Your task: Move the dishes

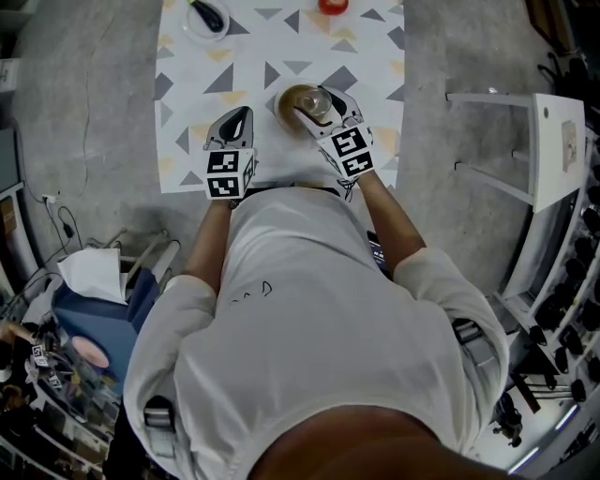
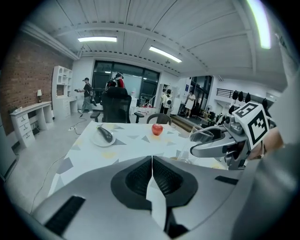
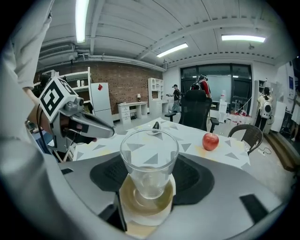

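Observation:
A clear glass (image 3: 149, 161) stands upright between the pads of my right gripper (image 3: 149, 178), which is shut on it. Right under it lies a tan saucer (image 3: 140, 206) on the patterned tablecloth (image 1: 281, 47); whether the glass still touches the saucer I cannot tell. In the head view the right gripper (image 1: 314, 101) and glass (image 1: 319, 97) are over the saucer (image 1: 291, 101) near the table's front edge. My left gripper (image 1: 239, 117) hovers to its left, jaws shut and empty (image 2: 152, 161). From the left gripper view the right gripper (image 2: 206, 140) holds the glass (image 2: 202, 135) above the table.
A white plate (image 1: 192, 26) with a dark eggplant (image 2: 106, 134) sits at the far left of the table. A red apple (image 1: 332, 6) lies at the far middle. A white shelf unit (image 1: 548, 141) stands to the right, a blue bin (image 1: 94, 314) on the floor at left, and office chairs (image 2: 116, 105) beyond the table.

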Available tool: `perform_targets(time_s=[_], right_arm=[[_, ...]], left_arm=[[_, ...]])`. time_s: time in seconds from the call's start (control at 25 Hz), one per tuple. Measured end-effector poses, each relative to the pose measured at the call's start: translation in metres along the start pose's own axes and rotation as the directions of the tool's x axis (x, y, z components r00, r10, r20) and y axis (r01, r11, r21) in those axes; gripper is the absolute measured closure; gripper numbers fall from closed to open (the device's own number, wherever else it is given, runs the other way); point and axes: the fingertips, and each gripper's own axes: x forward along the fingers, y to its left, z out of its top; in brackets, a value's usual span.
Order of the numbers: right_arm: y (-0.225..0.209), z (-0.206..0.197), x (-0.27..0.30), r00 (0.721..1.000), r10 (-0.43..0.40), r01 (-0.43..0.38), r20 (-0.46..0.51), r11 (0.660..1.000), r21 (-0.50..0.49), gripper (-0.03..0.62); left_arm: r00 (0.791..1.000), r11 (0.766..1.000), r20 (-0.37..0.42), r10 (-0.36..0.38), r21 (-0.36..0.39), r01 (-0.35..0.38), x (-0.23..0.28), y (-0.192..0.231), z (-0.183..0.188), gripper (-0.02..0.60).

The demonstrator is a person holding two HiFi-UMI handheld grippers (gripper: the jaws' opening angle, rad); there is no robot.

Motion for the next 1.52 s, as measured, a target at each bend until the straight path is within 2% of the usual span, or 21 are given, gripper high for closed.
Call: perform_targets(time_s=[0.6, 0.88, 1.16, 1.52], right_arm=[[-0.036, 0.023, -0.054, 0.986, -0.155, 0.152, 0.068, 0.987, 0.052, 0.319], [-0.065, 0.019, -0.072, 0.978, -0.2, 0.196, 0.055, 0.978, 0.071, 0.319], [-0.092, 0.008, -0.075, 0.982, -0.188, 0.187, 0.033, 0.982, 0.018, 0.319], [-0.119, -0.017, -0.055, 0.997, -0.08, 0.08, -0.012, 0.996, -0.037, 0.319]], left_arm=[[0.991, 0.988, -0.002, -0.133, 0.08, 0.132, 0.032, -0.041, 0.019, 0.56], [0.989, 0.985, -0.003, -0.147, 0.094, 0.147, 0.044, -0.062, 0.026, 0.56], [0.994, 0.992, -0.012, -0.105, 0.068, 0.105, 0.048, -0.073, 0.017, 0.56], [0.999, 1.0, -0.042, 0.023, -0.009, -0.023, 0.045, -0.076, -0.006, 0.56]])
